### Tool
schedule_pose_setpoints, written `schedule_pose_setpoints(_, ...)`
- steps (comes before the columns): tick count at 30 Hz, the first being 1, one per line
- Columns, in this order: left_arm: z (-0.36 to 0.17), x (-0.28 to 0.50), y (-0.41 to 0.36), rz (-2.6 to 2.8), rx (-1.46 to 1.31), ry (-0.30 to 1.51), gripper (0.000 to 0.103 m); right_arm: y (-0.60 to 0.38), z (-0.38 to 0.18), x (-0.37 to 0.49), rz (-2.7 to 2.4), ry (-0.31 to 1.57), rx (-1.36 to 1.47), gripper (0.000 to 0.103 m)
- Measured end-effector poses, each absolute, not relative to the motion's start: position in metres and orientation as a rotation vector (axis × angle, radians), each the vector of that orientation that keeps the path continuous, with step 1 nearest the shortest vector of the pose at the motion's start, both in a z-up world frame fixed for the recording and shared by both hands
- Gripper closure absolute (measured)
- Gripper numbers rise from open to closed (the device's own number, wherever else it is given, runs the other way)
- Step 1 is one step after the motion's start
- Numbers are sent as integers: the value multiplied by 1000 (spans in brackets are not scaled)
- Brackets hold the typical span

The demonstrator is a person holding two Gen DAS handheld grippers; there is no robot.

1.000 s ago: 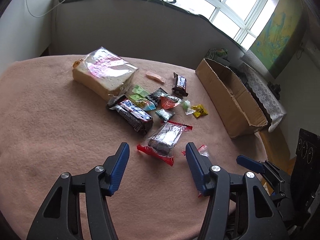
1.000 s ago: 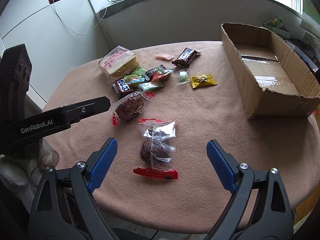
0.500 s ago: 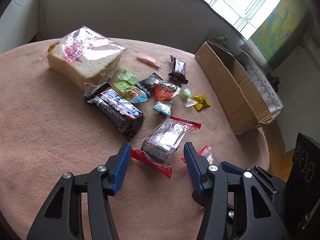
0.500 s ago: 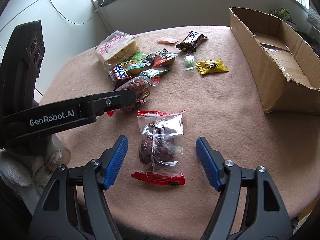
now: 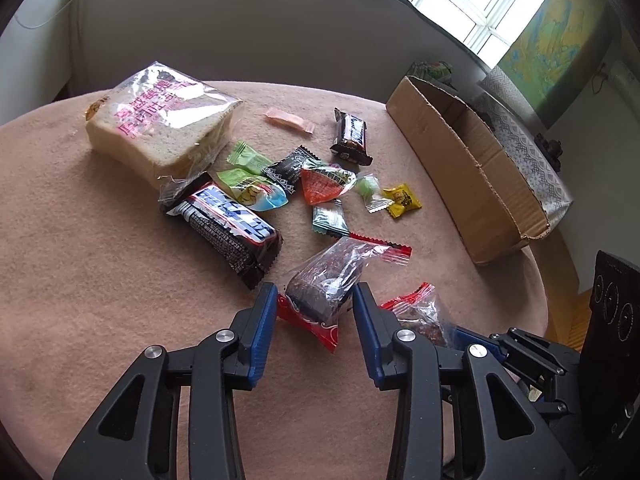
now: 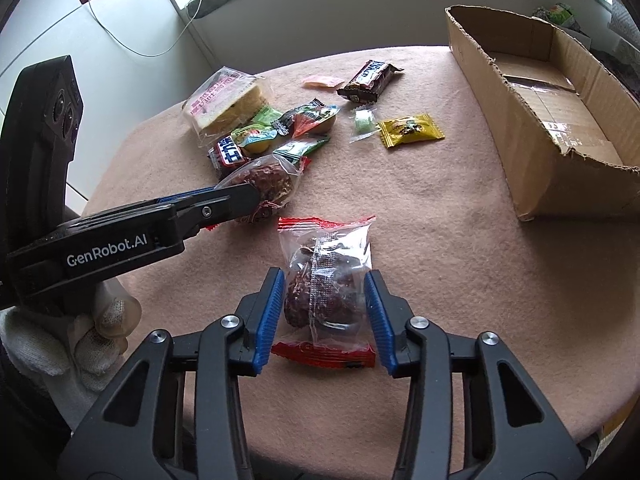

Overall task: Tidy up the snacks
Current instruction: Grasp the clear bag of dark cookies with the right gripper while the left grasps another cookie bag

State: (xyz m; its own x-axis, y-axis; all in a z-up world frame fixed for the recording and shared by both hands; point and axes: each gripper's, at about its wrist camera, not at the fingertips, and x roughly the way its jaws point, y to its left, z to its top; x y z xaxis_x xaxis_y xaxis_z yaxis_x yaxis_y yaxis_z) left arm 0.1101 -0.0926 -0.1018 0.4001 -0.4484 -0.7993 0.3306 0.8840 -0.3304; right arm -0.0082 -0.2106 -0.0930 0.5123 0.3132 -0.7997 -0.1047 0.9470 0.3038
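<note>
Two clear red-edged packets of brown cookies lie on the pink cloth. My left gripper [image 5: 314, 300] has its jaws on either side of one cookie packet [image 5: 326, 280], narrowed but with small gaps. My right gripper [image 6: 325, 284] straddles the other cookie packet [image 6: 326, 280], jaws close to its sides, packet flat on the cloth. The left gripper also shows in the right wrist view [image 6: 236, 200] at the first packet [image 6: 264, 180]. The second packet peeks beside my left fingers [image 5: 420, 312]. An open cardboard box [image 6: 560, 120] stands at the right.
A bagged bread loaf [image 5: 160, 128], a large dark chocolate bar [image 5: 228, 228], a smaller dark bar [image 5: 350, 136], a yellow candy [image 5: 402, 200] and several small wrapped sweets [image 5: 324, 184] lie mid-table. The table edge curves near the box [image 5: 472, 168].
Both grippers moved forward and down onto their cookie packets, and both sets of jaws narrowed around them.
</note>
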Motion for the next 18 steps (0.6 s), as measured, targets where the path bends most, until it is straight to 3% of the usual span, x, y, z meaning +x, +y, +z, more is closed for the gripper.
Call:
schedule_pose_setpoints(6, -87, 105, -104, -474, -6, 995, 63, -219, -91, -9, 237, 999, 228, 59)
schedule_pose_setpoints(8, -86, 104, -112, -484, 48, 983, 58, -221, -91, -9, 242, 1000, 235, 59)
schedule_pose_setpoints(18, -95, 119, -136, -529, 219, 1022, 57, -231, -91, -11, 261, 991, 279, 60)
